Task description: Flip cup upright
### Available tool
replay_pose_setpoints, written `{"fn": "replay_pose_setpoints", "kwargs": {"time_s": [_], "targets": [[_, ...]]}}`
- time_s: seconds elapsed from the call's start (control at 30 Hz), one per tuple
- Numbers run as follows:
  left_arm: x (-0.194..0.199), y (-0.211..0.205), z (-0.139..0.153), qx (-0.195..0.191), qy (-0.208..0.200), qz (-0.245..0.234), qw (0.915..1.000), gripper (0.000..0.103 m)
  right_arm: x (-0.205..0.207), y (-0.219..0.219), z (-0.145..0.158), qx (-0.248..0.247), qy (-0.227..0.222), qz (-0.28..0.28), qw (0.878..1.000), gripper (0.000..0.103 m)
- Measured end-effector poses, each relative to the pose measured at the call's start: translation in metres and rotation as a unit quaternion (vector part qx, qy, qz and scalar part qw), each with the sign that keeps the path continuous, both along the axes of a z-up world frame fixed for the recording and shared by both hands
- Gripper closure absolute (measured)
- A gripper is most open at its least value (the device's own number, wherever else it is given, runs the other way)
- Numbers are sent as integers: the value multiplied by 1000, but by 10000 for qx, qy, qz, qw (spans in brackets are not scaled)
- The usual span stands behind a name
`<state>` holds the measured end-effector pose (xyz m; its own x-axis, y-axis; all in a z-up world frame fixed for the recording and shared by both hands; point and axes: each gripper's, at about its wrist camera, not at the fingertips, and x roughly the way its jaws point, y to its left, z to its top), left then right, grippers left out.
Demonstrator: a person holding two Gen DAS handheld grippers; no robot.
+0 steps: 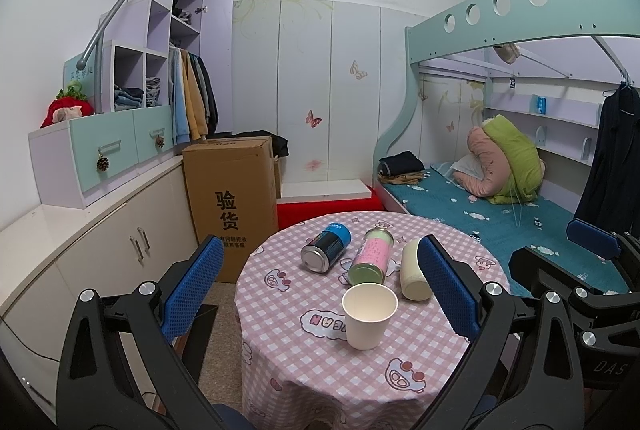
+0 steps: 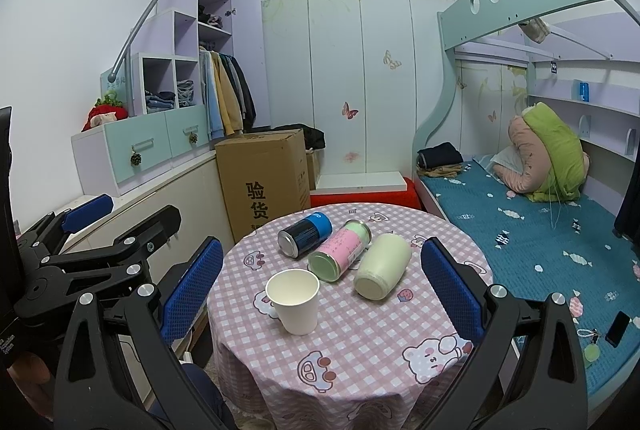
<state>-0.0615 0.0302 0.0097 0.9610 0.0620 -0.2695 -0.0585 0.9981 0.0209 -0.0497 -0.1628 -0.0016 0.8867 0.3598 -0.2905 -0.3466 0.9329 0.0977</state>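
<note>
Both tools, left (image 1: 320, 294) and right (image 2: 322, 290), hang spread wide and empty above the desk (image 2: 360, 358), where the paper cup (image 2: 293, 301) stands mouth-up at the near side, so the flip appears complete.

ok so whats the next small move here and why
Probably pull both grippers back and stop: the white paper cup already stands upright, mouth up, on the pink checked tablecloth. The left gripper and right gripper are both open, holding nothing. If more flipping is wanted, the cream bottle lying on its side looks nearest the right gripper.
</note>
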Motion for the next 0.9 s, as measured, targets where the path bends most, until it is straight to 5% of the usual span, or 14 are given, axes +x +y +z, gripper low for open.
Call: {"fn": "replay_pose_setpoints", "kwargs": {"time_s": [0.9], "targets": [[1,0,0,3,-6,0,10000,5,0,-1,-2,11,10,5,10000,7]]}}
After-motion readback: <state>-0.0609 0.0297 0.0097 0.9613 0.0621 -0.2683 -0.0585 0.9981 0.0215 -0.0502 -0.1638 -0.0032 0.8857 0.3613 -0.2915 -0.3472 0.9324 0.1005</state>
